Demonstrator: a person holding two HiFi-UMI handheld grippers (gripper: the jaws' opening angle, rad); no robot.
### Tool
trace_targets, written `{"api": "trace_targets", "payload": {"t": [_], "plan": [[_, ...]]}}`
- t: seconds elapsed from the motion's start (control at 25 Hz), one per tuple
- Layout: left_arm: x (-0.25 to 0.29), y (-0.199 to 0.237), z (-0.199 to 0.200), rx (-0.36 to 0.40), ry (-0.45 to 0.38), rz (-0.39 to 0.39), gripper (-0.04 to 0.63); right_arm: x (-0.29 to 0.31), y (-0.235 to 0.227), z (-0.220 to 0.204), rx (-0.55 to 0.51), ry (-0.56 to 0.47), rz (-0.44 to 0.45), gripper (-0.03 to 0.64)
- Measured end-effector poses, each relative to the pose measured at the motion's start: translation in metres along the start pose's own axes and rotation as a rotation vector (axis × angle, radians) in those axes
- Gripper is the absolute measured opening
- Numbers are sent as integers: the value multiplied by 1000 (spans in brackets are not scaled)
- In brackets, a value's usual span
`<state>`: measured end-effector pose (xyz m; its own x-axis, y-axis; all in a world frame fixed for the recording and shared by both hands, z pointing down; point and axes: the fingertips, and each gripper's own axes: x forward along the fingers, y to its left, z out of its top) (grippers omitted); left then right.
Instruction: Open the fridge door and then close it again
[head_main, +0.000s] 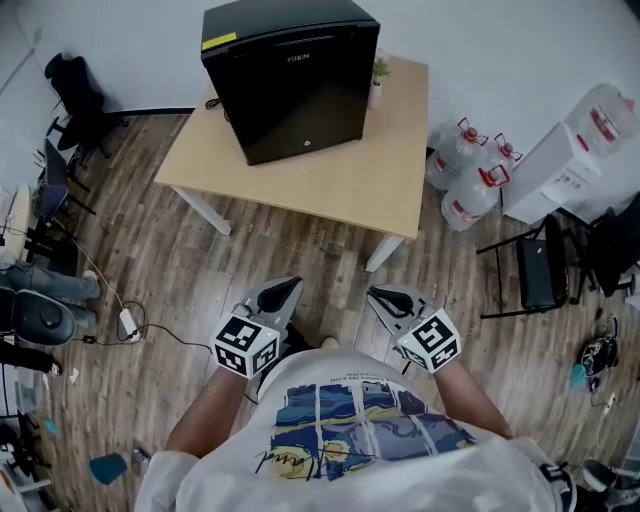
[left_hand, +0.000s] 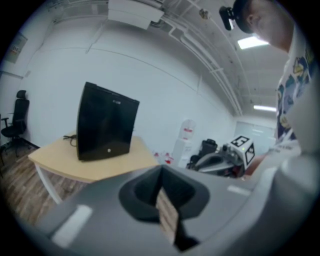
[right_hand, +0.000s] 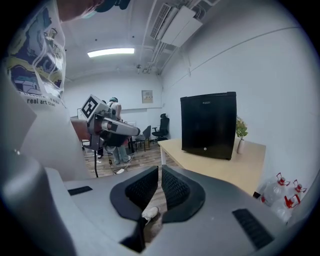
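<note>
Head view: fridge (head_main: 290, 80) well ahead of left gripper (head_main: 289, 286) and right gripper (head_main: 379, 293), both closed empty; its rigid, seal-held door likely wants an edge pull.

— What sits on the wooden floor (head_main: 150, 250)?
— A light wooden table (head_main: 330, 170) with white legs, far and central, close to the white wall (head_main: 500, 40). A small potted plant (head_main: 379, 72) stands at its far right edge.
— And off to the right?
— Clear water jugs (head_main: 470, 175) with red handles cluster just beside the table's right corner. A white water dispenser (head_main: 570, 165) stands right of them, and a black chair (head_main: 541, 268) is nearer.
— The left side?
— A black office chair (head_main: 72, 85) is far left by the wall. Nearer lies a white power strip (head_main: 128, 323) with a dark cable trailing over the boards. Near left there is a small blue object (head_main: 107, 467); I can't tell what it is.
</note>
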<state>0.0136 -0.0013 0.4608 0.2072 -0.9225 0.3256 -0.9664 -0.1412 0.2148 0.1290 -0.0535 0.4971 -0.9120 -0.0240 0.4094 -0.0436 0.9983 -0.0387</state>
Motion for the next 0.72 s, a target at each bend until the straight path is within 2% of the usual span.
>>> {"api": "trace_targets", "payload": {"t": [0.72], "plan": [[0,6,-2,4,6,20,8,9,1,-3,-3,-5,13,26]]}}
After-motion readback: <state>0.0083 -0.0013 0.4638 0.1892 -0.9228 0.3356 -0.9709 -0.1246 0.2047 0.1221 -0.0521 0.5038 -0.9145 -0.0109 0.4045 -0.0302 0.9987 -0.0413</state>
